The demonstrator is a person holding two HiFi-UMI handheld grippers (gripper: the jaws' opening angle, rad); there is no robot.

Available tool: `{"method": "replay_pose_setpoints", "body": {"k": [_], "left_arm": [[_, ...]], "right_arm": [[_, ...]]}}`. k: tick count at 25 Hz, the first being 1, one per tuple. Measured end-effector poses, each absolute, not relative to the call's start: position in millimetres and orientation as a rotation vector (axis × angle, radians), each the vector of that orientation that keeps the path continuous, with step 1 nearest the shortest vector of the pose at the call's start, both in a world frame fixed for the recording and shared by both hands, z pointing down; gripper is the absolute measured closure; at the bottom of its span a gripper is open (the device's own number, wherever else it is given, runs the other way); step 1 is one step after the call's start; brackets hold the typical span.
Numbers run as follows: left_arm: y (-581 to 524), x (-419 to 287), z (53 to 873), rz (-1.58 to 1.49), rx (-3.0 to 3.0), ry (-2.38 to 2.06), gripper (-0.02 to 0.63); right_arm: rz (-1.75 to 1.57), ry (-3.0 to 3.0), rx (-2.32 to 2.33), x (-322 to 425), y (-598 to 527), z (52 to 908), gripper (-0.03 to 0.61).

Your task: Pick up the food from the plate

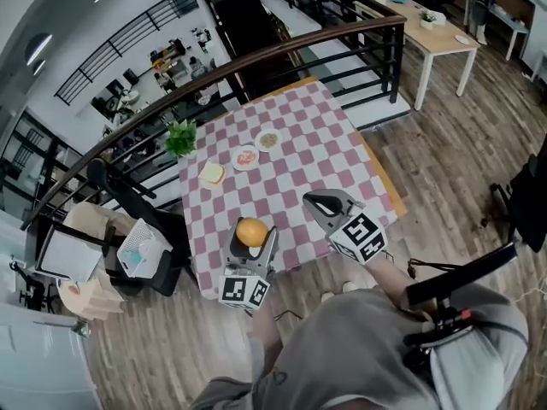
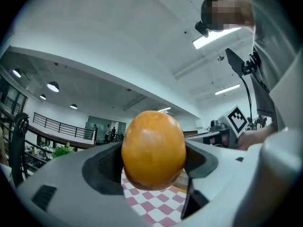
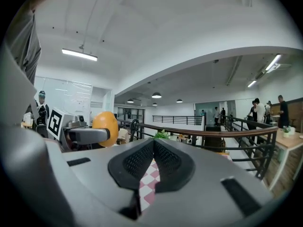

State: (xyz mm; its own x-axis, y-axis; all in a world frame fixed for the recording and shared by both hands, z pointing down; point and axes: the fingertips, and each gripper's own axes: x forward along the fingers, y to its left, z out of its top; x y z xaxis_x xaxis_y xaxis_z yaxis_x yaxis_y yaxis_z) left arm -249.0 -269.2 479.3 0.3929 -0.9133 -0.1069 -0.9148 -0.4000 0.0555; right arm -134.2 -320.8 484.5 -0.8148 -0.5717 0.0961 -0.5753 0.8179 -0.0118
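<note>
My left gripper [image 1: 253, 239] is shut on an orange [image 1: 251, 230] and holds it above the near edge of the pink-and-white checkered table [image 1: 308, 143]. In the left gripper view the orange [image 2: 154, 149] fills the gap between the two grey jaws, which press on its sides, and the gripper [image 2: 154, 167] is tilted upward toward the ceiling. My right gripper [image 1: 312, 200] hovers over the table's near right part, shut and empty. Seen from the right gripper view, its pads [image 3: 142, 162] meet, and the orange [image 3: 105, 126] shows to the left.
Further back on the table lie a slice of toast [image 1: 212, 173] and two small plates with food [image 1: 245, 157] [image 1: 268, 139]. A potted plant [image 1: 180, 137] stands at the far left corner. A dark railing [image 1: 282, 49] runs behind the table, and a chair [image 1: 141, 229] stands to its left.
</note>
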Motion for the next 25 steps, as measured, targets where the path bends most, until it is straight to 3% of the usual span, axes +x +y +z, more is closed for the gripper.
{"method": "replay_pose_setpoints", "body": {"k": [25], "left_arm": [[-298, -206, 447, 0.204, -2.638, 1.546, 0.255]], "right_arm": [[-0.021, -2.958, 0.972, -104, -334, 468, 0.569]]}}
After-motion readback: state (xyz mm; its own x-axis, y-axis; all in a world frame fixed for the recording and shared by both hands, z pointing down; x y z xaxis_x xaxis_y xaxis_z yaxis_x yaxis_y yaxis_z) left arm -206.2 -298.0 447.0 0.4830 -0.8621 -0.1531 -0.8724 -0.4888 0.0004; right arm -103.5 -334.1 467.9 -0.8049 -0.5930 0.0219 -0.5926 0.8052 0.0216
